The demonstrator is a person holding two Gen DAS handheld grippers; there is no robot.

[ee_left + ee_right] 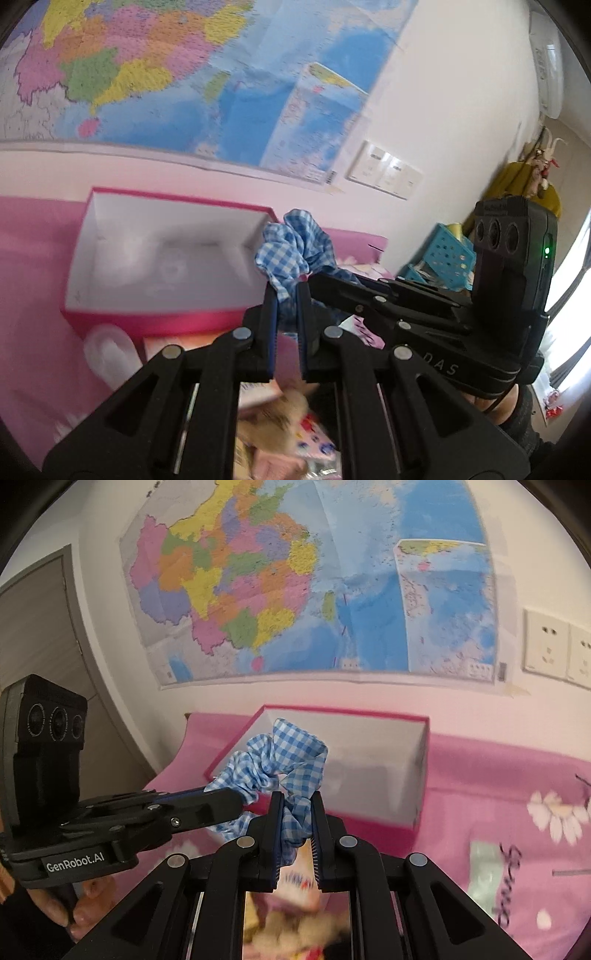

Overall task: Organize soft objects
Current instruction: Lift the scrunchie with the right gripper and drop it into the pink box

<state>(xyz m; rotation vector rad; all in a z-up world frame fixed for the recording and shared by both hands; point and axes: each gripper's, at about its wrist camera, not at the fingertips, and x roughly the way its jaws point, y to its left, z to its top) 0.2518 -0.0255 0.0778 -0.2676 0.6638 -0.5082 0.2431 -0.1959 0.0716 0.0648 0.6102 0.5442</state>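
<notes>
A blue-and-white gingham scrunchie (pixel 291 240) (pixel 291 753) hangs in the air between both grippers. My left gripper (pixel 286 295) is shut on one side of it; in the right wrist view the left gripper (pixel 236 799) reaches in from the left. My right gripper (pixel 297 801) is shut on the other side; in the left wrist view the right gripper (pixel 314 280) comes in from the right. Just behind the scrunchie sits an open pink box (pixel 88 302) (pixel 424 746) with a white inside, lying on the pink bed cover (pixel 480 782).
A coloured map (pixel 295 590) hangs on the white wall behind the bed, with sockets (pixel 546 650) to its right. A teal perforated basket (pixel 443 254) stands at the right. Blurred plush and small pink items (pixel 288 424) lie below the grippers. A grey door (pixel 37 646) is at left.
</notes>
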